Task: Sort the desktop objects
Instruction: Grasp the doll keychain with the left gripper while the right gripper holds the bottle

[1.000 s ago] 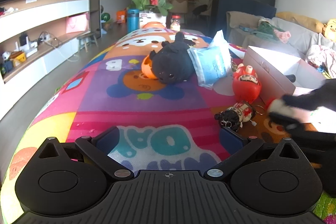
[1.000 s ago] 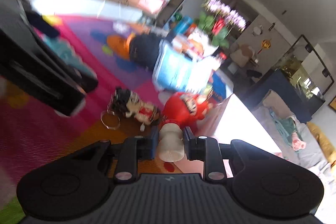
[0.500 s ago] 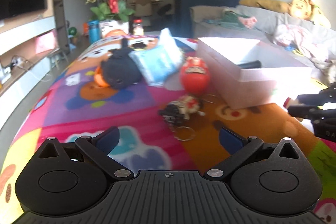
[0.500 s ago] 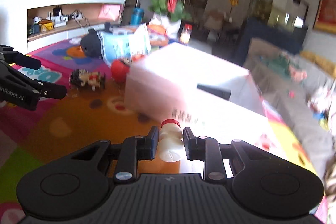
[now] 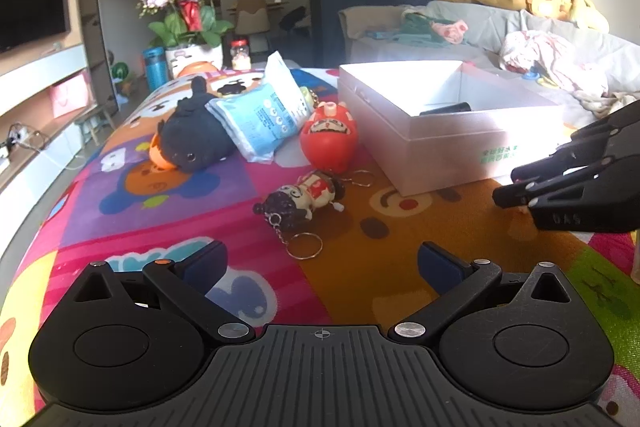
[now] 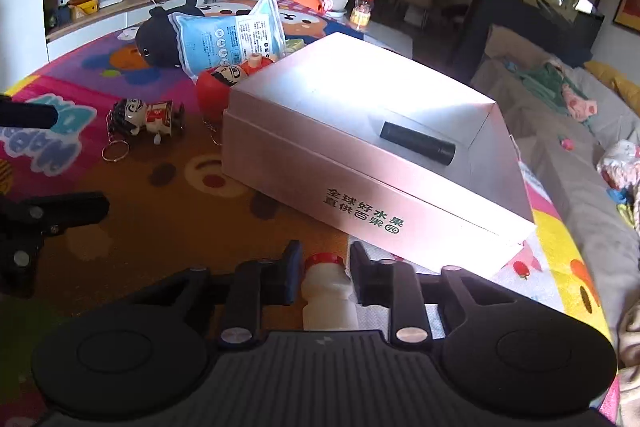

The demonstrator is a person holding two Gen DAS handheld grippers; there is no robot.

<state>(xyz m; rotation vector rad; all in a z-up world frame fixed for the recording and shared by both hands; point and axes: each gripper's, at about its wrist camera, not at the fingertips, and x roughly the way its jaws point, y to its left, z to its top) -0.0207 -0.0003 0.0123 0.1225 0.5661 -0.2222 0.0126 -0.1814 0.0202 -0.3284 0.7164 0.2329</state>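
Gripping 1 small bottle (image 6: 326,291), right gripper (image 6: 324,279); left gripper (image 5: 322,263) splayed empty; 1 box (image 6: 304,163), perhaps 2 keychain figures (image 5: 304,197)

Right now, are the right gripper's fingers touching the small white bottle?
Touching. In the right wrist view both fingers press against the sides of the red-capped bottle, with no gap on either side.

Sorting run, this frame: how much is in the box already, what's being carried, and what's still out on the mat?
Done: only a black cylinder lies in the white box. In hand: the right gripper is shut on a small white bottle with a red cap, short of the box. The left gripper is open and empty. Left on the mat: the keychain doll, red daruma toy, blue packet and black plush.
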